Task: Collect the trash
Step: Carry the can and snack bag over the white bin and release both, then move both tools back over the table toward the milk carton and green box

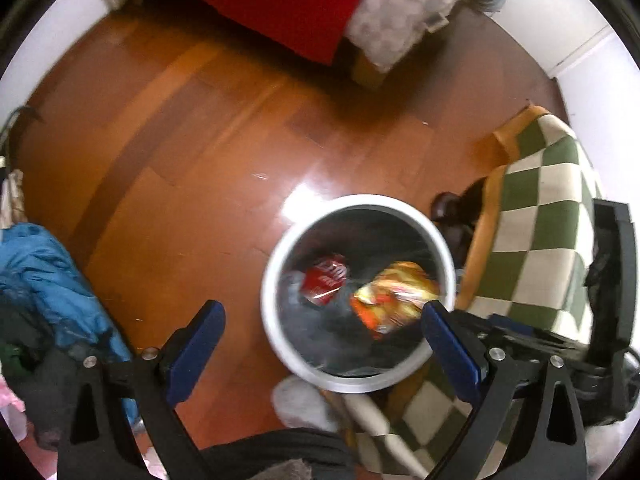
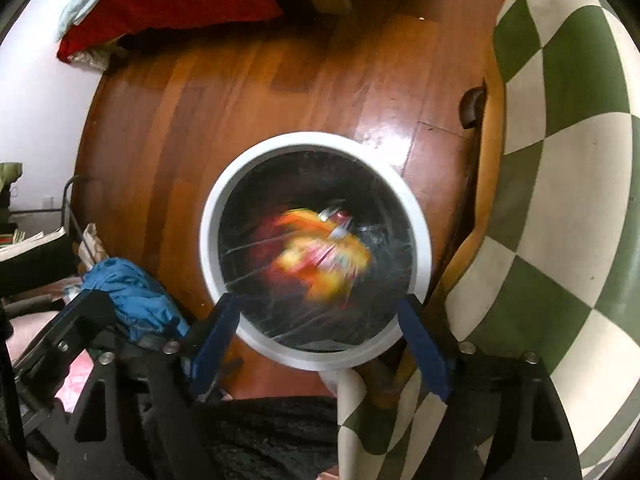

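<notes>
Tongs (image 2: pixel 320 320) gape (empty) over bin (image 2: pixel 424 224).

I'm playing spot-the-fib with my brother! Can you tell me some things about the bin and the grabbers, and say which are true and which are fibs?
1. The bin has a white rim. True.
2. The bin is empty. False: a red can and a snack bag lie inside.
3. The left gripper is open. True.
4. The right gripper squeezes the bag. False: it is open, holding nothing.
5. The floor is grey tile. False: it is brown wood.
</notes>
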The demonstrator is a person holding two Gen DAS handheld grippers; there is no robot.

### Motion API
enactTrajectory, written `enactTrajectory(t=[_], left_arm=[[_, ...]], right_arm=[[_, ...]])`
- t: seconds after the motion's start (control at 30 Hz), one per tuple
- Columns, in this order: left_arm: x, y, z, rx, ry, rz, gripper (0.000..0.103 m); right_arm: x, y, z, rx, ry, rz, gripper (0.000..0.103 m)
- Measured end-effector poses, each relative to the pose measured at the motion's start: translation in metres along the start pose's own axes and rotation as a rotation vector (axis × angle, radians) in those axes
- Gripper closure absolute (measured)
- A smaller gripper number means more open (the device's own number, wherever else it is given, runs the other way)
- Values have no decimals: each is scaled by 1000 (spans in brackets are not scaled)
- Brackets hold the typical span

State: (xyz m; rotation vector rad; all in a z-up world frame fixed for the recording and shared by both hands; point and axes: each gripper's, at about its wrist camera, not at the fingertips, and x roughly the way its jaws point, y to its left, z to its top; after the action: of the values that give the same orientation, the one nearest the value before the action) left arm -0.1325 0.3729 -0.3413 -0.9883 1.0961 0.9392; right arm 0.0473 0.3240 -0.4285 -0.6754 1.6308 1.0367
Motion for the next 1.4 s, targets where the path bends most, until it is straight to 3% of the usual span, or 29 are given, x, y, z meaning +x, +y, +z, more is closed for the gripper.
enactTrajectory(t=[0.07,0.17,0.4,0.67,0.97,1.17,1.4], left_arm=[[-5,8,-5,-1,-17,32,3],[-17,13,-14,2,-46,76,3],[-53,8,-35,36,-121,126,3],[-96,-6,-58,87,-188,142,3],[-151,-18,-91,106,-280,136,3],[-188,-38,-109,122,-331,148,3],[-216,-86,-124,181,-395,98,3]], right_arm=[[-2,3,-7,-22,-3,-15,17],[-17,9,-22,-68,-22,-77,4],[-56,16,-60,-136,-97,-177,3],[-99,19,-98,-142,-175,-163,3],[-166,18,-144,-163,-283,-101,3],[-220,10,-177,-139,-368,2,1],[-280,-48,-215,-7,-452,151,0]])
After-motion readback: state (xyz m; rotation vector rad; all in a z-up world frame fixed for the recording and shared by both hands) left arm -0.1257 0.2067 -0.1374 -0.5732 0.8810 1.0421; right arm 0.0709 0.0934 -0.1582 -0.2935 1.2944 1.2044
